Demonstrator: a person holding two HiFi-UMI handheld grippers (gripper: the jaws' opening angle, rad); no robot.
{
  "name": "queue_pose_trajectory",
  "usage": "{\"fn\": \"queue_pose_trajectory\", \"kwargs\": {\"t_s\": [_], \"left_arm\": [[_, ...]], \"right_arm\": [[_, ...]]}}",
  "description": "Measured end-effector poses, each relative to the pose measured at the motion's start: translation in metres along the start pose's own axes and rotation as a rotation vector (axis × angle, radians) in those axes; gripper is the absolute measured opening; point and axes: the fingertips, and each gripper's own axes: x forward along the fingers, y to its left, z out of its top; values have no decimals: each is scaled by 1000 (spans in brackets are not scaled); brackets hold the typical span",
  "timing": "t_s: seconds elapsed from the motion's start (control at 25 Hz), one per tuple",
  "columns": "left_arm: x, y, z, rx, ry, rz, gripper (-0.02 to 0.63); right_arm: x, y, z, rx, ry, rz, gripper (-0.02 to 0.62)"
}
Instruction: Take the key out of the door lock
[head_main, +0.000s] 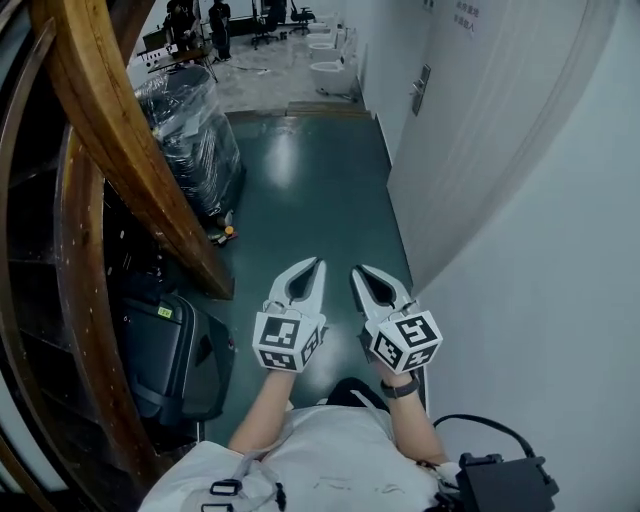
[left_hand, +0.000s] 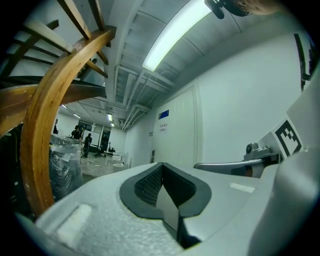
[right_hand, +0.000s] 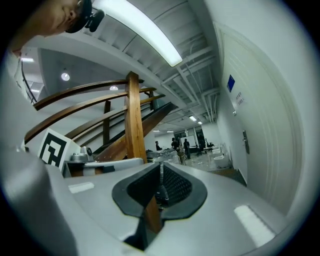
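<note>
The white door (head_main: 470, 130) stands along the right wall, and its metal handle plate (head_main: 420, 90) is far ahead. No key can be made out at this distance. Both grippers hover side by side over the green floor, close to my body and well short of the door. My left gripper (head_main: 318, 264) is shut and empty, its pads (left_hand: 150, 182) pressed together. My right gripper (head_main: 356, 270) has its jaws together with only a hairline slit at the tips, and I see nothing held between them. The handle also shows small in the right gripper view (right_hand: 245, 141).
A curved wooden stair rail (head_main: 130, 140) sweeps down the left side. A plastic-wrapped stack (head_main: 190, 130) stands beside it, and a black case (head_main: 165, 360) lies near my left. White fixtures (head_main: 328, 60) and people (head_main: 218, 25) are at the corridor's far end.
</note>
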Motion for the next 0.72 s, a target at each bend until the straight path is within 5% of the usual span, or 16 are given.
{"fn": "queue_pose_trajectory", "kwargs": {"t_s": [0.48, 0.72], "left_arm": [[103, 84, -18, -30, 25, 105, 0], [202, 142, 10, 10, 4, 150, 0]], "right_arm": [[129, -82, -5, 143, 28, 112, 3], [224, -146, 45, 161, -32, 196, -3]]}}
